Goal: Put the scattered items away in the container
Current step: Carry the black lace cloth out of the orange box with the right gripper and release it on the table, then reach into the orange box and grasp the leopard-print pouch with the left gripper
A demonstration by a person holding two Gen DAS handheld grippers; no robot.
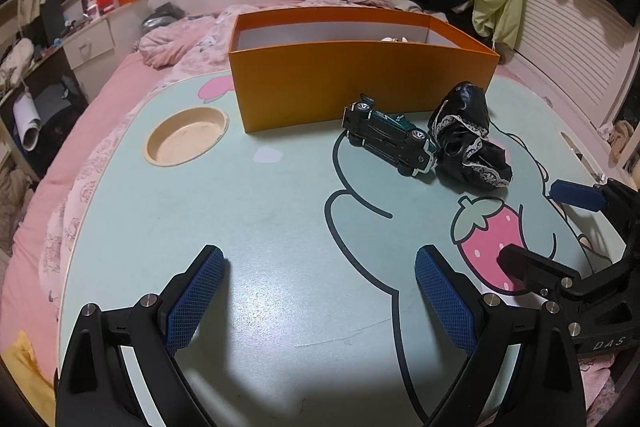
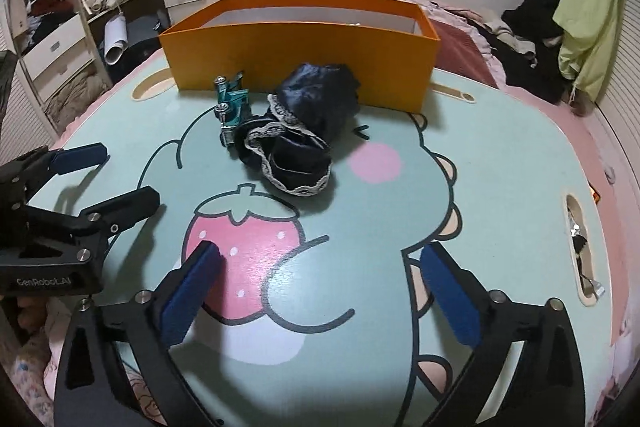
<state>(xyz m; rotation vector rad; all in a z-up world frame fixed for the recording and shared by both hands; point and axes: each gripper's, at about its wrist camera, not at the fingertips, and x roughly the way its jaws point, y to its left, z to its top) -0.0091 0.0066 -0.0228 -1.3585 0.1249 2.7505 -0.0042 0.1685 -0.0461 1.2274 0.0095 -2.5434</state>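
Both tools spread wide and empty: left tool, right tool, low over the tabletop. The toy car lies tipped over, touching the black lace-trimmed cloth, just before the orange box. Risk: grabbing the cloth could drag or roll the car.

An open-topped orange cardboard box stands at the far side of a pale green cartoon-printed lap table. Before it, a small teal toy car lies on its side, touching a crumpled black satin lace-trimmed cloth. The right gripper hovers wide open above a pink printed strawberry. The left gripper shows at left, open.
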